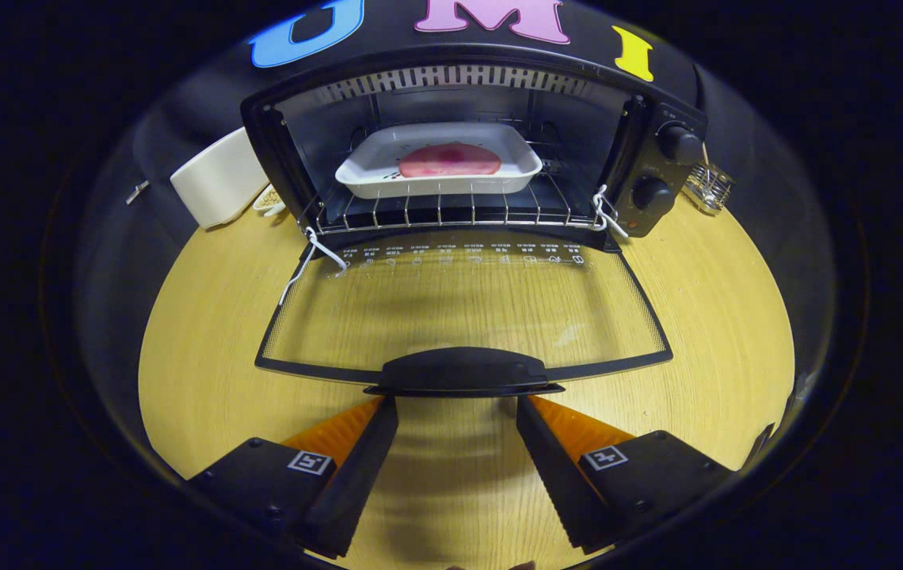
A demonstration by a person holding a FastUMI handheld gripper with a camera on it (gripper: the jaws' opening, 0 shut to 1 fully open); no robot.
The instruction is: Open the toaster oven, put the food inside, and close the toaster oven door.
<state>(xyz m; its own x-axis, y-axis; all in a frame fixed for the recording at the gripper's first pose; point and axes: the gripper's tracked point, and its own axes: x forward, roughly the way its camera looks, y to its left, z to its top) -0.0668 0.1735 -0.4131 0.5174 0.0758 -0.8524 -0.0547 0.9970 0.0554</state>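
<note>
A black toaster oven (657, 170) stands at the back of the wooden table, its glass door (459, 305) folded flat toward me. On the wire rack (451, 212) inside rests a white tray (436, 184) holding a flat pink piece of food (449, 161). My gripper (457, 410) is open, its fingertips just under and behind the door's black handle (463, 370), one at each end of it. Nothing is between the fingers.
A cream-coloured box (214, 178) leans beside the oven's left side, with a small dish (269, 199) next to it. A small wire basket (709, 186) sits right of the oven. Two knobs (677, 144) are on the oven's right panel. Bare wood table (721, 317) surrounds the door.
</note>
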